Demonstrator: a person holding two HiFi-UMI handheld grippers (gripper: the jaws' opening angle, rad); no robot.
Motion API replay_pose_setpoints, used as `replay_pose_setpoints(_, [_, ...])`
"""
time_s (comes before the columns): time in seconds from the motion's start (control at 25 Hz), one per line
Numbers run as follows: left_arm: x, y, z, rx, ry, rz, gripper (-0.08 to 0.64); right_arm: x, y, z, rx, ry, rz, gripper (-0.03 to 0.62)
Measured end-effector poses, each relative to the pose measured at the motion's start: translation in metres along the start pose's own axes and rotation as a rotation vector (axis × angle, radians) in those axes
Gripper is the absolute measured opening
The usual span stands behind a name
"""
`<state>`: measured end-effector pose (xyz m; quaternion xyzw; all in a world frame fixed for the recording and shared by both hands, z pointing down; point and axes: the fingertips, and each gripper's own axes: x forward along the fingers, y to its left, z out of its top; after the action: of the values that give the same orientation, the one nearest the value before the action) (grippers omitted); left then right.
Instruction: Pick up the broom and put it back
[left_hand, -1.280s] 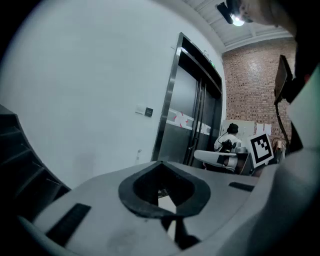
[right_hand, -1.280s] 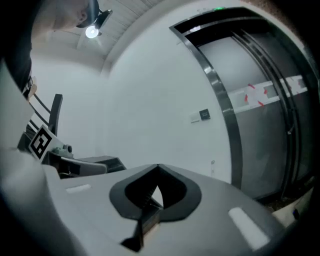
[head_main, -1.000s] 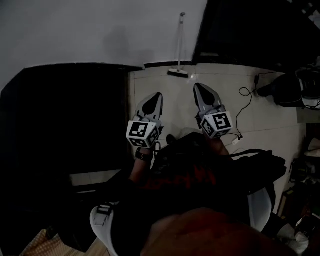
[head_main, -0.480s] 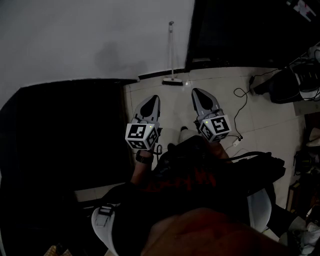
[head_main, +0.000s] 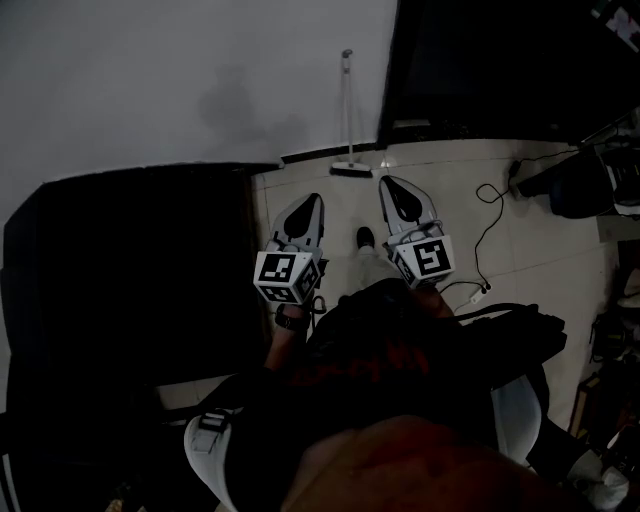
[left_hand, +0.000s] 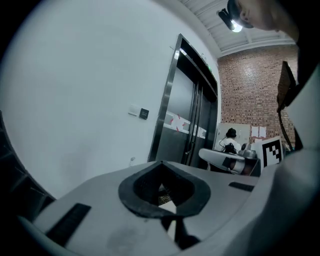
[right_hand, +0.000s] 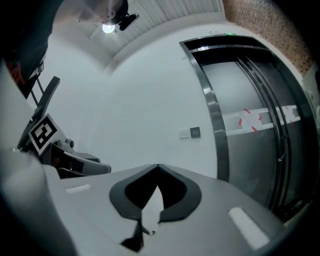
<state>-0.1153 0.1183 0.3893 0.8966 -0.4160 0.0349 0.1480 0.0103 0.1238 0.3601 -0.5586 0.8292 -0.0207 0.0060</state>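
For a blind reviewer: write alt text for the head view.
Looking steeply down, the left gripper and the right gripper, both closed and empty, reach side by side over a pale tiled floor. Ahead of them a broom stands upright against a white wall, beside a dark doorway.

We see a white wall, steel lift doors with a small panel beside them, a brick wall, and a power strip on the tiled floor.
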Motion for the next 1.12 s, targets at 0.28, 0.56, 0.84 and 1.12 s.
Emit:
replay_pose_setpoints(0.28, [0.144,0.025,0.031,0.037,0.020,-0.016,0.005,0.101,-0.109,0.001,-0.021,-0.014,0.021,0.002])
replay_pose_setpoints(0.56, [0.215,0.036,0.060,0.035,0.043,0.032,0.005,0.148,-0.172,0.017,0.046,-0.032,0.075,0.003])
replay_pose_setpoints(0.84, [0.203,0.035,0.072,0.047,0.001,0.048,0.005,0.161,-0.158,0.028,0.062,-0.057,0.141,0.069])
replay_pose_setpoints(1.12, [0.228,0.072,0.067,0.048,0.002,0.066,0.005,0.212,-0.165,-0.006,0.065,0.015,0.145,0.160])
